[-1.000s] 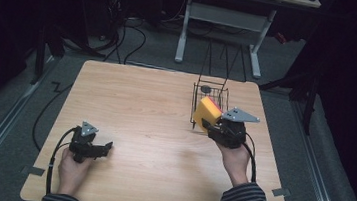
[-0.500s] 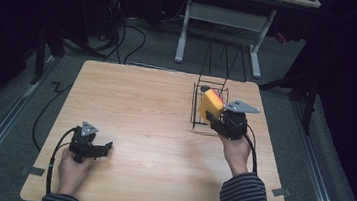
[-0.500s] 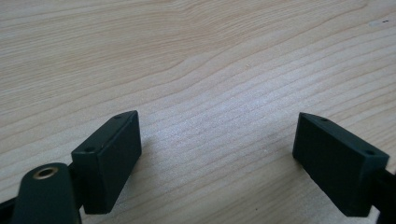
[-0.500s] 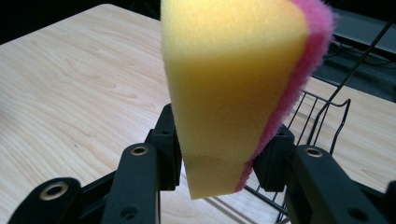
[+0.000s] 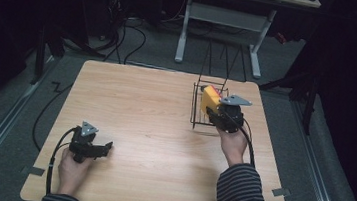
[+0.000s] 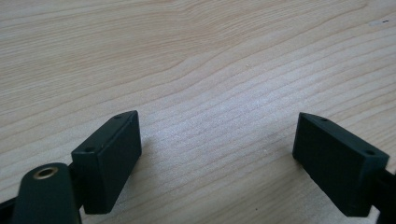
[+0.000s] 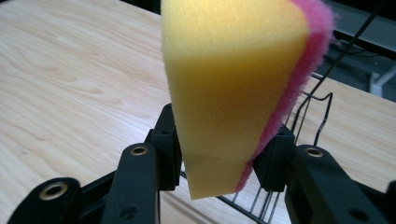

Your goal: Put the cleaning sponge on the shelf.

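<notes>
A yellow sponge [image 7: 229, 93] with a pink scouring layer stands upright between the jaws of my right gripper [image 7: 219, 154], which is shut on its lower end. In the high view the sponge [image 5: 210, 98] and the right gripper [image 5: 218, 112] hang over the black wire basket [image 5: 197, 107] at the table's right rear. My left gripper [image 5: 106, 148] rests near the front left of the table, held by a hand. Its jaws [image 6: 215, 163] stand wide open over bare wood with nothing between them.
The light wooden table [image 5: 145, 107] has bare room across its middle and left. The basket's tall wire handles [image 5: 221, 59] rise behind it. Beyond the table's far edge stands a white desk frame [image 5: 220, 14] with cables on the dark floor.
My right gripper has carried the sponge away from the person, toward and over the wire basket. The left gripper has stayed where it was.
</notes>
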Demonstrator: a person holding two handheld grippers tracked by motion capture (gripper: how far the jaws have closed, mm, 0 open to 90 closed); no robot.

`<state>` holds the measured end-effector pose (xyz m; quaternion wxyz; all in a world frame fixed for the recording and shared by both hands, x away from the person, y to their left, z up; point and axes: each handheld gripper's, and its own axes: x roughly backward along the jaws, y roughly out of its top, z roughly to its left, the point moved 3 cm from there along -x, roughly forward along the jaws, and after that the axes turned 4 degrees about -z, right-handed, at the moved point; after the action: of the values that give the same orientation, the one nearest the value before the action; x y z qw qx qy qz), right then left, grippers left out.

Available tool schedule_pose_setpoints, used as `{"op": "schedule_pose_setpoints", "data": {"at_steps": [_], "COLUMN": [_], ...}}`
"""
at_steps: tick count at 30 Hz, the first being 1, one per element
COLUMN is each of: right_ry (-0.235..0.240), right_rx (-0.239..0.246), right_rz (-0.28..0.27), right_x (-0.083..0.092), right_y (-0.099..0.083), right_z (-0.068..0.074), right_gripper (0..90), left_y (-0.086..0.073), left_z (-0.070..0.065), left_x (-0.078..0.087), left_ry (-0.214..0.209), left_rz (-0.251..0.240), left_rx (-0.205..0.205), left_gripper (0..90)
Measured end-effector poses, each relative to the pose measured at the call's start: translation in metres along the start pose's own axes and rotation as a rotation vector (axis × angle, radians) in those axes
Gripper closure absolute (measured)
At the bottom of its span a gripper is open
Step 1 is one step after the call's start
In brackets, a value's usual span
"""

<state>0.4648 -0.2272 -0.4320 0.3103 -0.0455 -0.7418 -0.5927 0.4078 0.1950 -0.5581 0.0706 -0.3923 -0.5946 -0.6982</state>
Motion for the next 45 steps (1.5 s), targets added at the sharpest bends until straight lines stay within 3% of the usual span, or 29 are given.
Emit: {"op": "schedule_pose_setpoints", "data": {"at_steps": [8,13,16,33,45], "right_ry": [-0.023,-0.060,-0.073,-0.050,-0.048], "right_rx": [-0.054,-0.015,-0.016,-0.120,-0.118], "right_rz": [0.031,0.052,0.079,0.115,0.129], "right_x": [-0.018,-0.026,-0.031,-0.057,-0.060], "right_y": [-0.007,-0.011,-0.015,-0.029,-0.031], "right_z": [-0.009,-0.010,-0.012,-0.017,-0.016], "right_gripper": [59.7,59.5,59.4,59.1,58.9], "left_y": [0.000,0.000,0.000,0.000,0.000], "left_z": [0.000,0.000,0.000,0.000,0.000], "left_x": [0.000,0.000,0.000,0.000,0.000], "left_ry": [0.000,0.000,0.000,0.001,0.000], "left_rz": [0.001,0.001,0.000,0.001,0.001], "left_rx": [-0.001,-0.001,0.000,-0.001,-0.001], "left_gripper": [16.0,16.0,16.0,16.0,16.0]}}
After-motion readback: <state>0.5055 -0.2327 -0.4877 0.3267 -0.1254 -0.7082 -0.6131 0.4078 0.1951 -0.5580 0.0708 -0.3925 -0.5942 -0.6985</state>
